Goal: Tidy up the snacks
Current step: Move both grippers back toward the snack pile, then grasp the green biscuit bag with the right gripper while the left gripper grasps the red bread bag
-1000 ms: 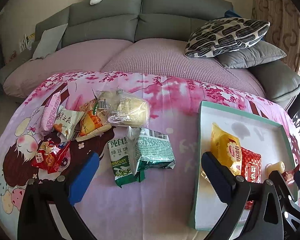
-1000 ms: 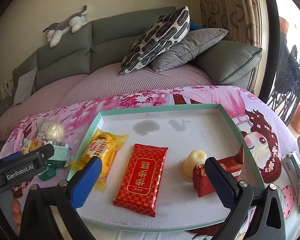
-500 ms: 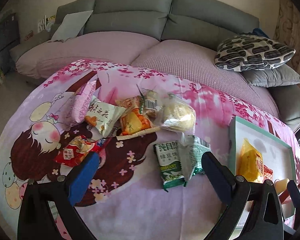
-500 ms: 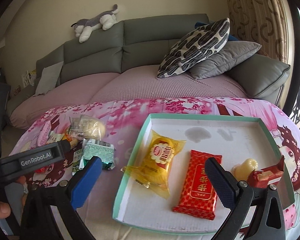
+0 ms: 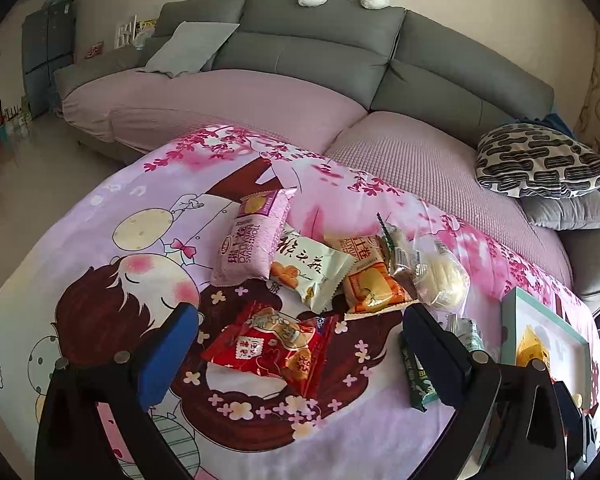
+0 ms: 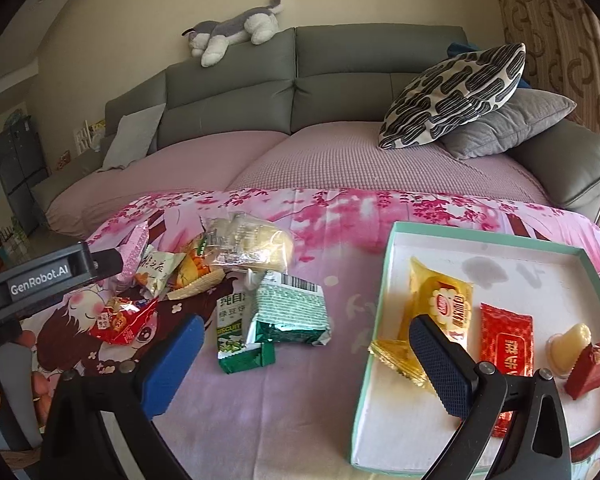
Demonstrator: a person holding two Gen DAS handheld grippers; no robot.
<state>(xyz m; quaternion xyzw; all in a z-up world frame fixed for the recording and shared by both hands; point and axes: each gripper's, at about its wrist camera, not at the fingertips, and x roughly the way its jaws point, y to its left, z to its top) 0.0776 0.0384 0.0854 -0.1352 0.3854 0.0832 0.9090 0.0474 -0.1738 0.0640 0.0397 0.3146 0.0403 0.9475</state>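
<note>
My left gripper [image 5: 300, 332] is open and empty, with a red snack packet [image 5: 268, 348] lying between its fingers on the pink cloth. Behind it lie a pink Swiss-roll pack [image 5: 252, 240], a white packet [image 5: 312, 272], an orange packet [image 5: 372, 284] and a clear bread bag [image 5: 440, 276]. My right gripper [image 6: 304, 344] is open and empty above the green biscuit packets [image 6: 276, 316]. The teal-rimmed tray [image 6: 384, 296] holds a yellow packet [image 6: 444, 308], a red packet [image 6: 508, 348], a jelly cup [image 6: 572, 344] and a red box [image 6: 596, 368].
The cartoon-print cloth [image 5: 120, 280] covers the table. A grey sofa [image 6: 340, 80] with a patterned pillow [image 6: 456, 96] stands behind, a plush toy [image 6: 236, 32] on its back. The left gripper's body [image 6: 40, 280] shows at the left of the right wrist view.
Both grippers have moved left. The left one went from the green biscuits to over the red packet. The right one went from over the tray to the green biscuits. Both stayed open.
</note>
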